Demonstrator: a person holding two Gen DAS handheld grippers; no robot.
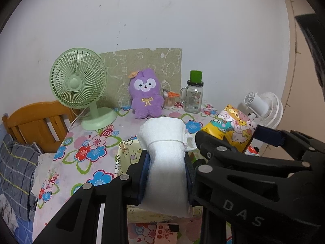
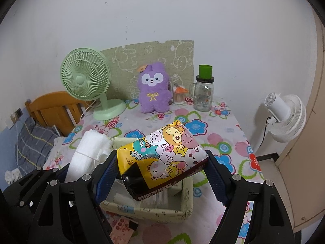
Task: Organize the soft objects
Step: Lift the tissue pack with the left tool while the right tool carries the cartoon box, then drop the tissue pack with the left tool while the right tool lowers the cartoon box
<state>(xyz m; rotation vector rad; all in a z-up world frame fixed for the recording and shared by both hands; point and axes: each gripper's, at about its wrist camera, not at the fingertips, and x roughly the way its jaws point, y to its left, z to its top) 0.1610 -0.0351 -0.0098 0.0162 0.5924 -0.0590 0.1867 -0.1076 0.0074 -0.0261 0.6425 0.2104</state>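
My left gripper (image 1: 167, 159) is shut on a white rolled towel (image 1: 164, 142) tied with string, held above a pale printed fabric basket (image 1: 121, 152). In the right wrist view that roll (image 2: 89, 152) hangs at the basket's left side. My right gripper (image 2: 161, 158) is shut on a cartoon-printed tissue pack (image 2: 172, 142), tilted over the basket (image 2: 187, 191), which holds some white items. The same pack (image 1: 229, 122) shows to the right in the left wrist view. A purple plush toy (image 2: 154, 89) stands upright at the back of the table against the wall.
A green desk fan (image 2: 89, 81) stands back left. A glass mug jar with a green lid (image 2: 204, 93) and a cotton swab cup (image 2: 178, 97) stand back right. A white fan (image 2: 284, 113) is off the table's right edge, and a wooden headboard (image 2: 52, 109) and pillow lie left.
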